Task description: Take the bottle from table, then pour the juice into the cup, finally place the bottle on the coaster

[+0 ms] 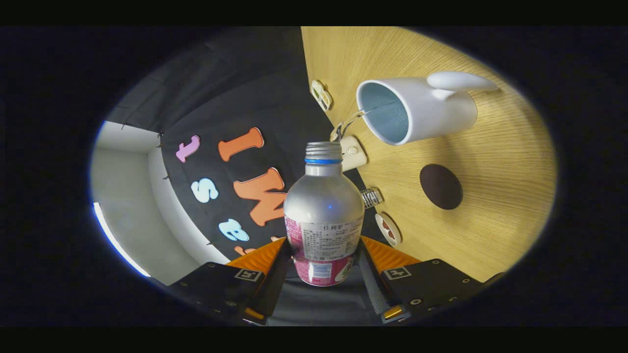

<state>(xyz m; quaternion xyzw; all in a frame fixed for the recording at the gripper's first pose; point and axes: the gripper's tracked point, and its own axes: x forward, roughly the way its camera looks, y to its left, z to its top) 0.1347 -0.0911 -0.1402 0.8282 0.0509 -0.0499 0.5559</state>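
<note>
Fingers point(324, 260) clamped on both sides of the bottle point(324, 215), tilted, thin stream reaching the white cup point(417, 110) upper right; dark coaster point(440, 186) below it on the wood surface point(490, 206).

the gripper point(324, 257) has both fingers pressed on the bottle point(324, 215), which takes up the gap between them. beyond the bottle's mouth the cup point(417, 110) stands in the way on the table point(490, 206). the dark coaster point(440, 186) lies flat beside it with bare wood all around. small items line the table's edge by the booth wall point(235, 113).
</note>
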